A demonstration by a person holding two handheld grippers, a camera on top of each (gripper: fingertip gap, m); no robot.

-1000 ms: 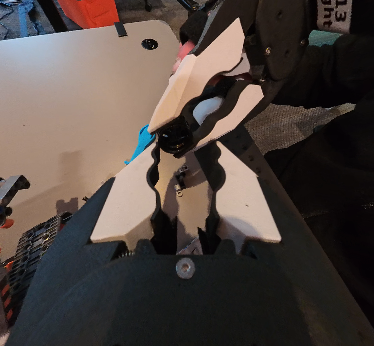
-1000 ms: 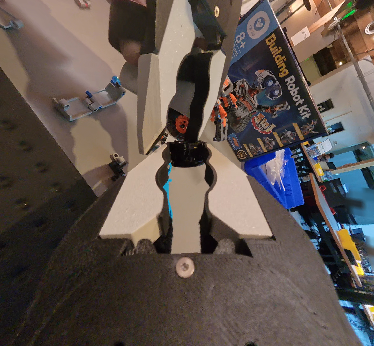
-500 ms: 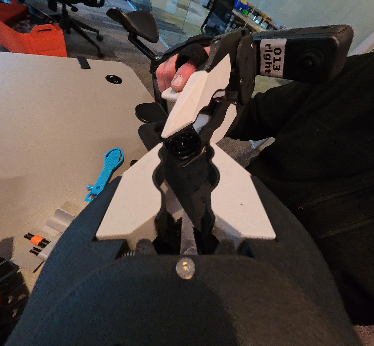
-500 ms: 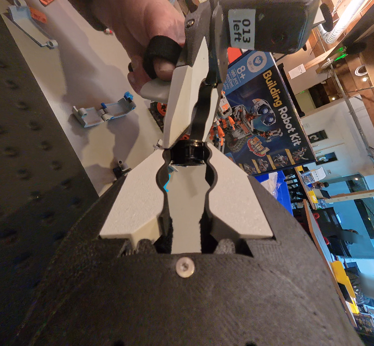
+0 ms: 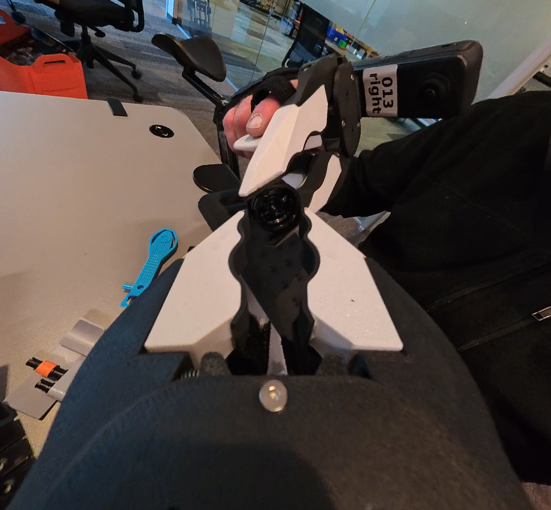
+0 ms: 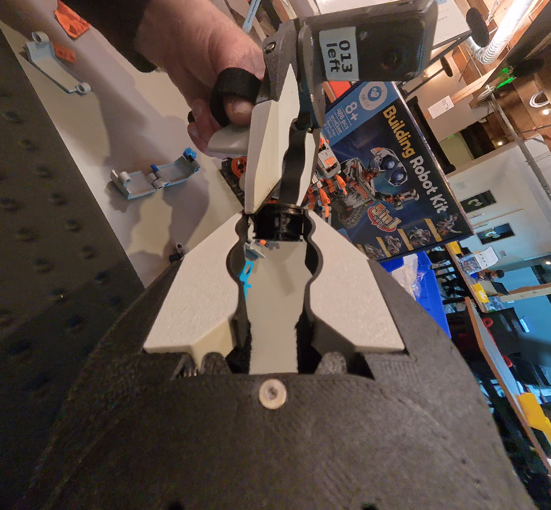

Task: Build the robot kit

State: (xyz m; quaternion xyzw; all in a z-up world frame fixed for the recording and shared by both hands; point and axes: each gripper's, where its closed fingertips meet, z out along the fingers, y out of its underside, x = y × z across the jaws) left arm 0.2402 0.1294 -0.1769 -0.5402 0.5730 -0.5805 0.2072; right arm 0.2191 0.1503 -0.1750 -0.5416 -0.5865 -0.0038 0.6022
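Observation:
A small black wheel hub (image 5: 272,206) is held in the air between both grippers, which meet tip to tip. My left gripper (image 5: 274,221) has its white fingertips closed on the hub's sides. My right gripper (image 5: 277,197) comes in from the upper right, held by a hand in a black sleeve, and clamps the same hub. In the right wrist view the hub (image 6: 280,227) sits between the tips of my right gripper (image 6: 278,221), and my left gripper (image 6: 277,203) reaches down onto it from above.
A white table (image 5: 74,182) lies below left with a blue plastic tool (image 5: 152,263) and grey parts with orange and black pins (image 5: 44,376). A blue kit box (image 6: 402,168), a grey panel (image 6: 155,179) and a partly built orange model (image 6: 325,179) stand beyond. An orange bin (image 5: 44,78) is on the floor.
Both grippers have lifted away from the table and tilted up. My left fingers have closed in around the black hub that the right gripper was holding.

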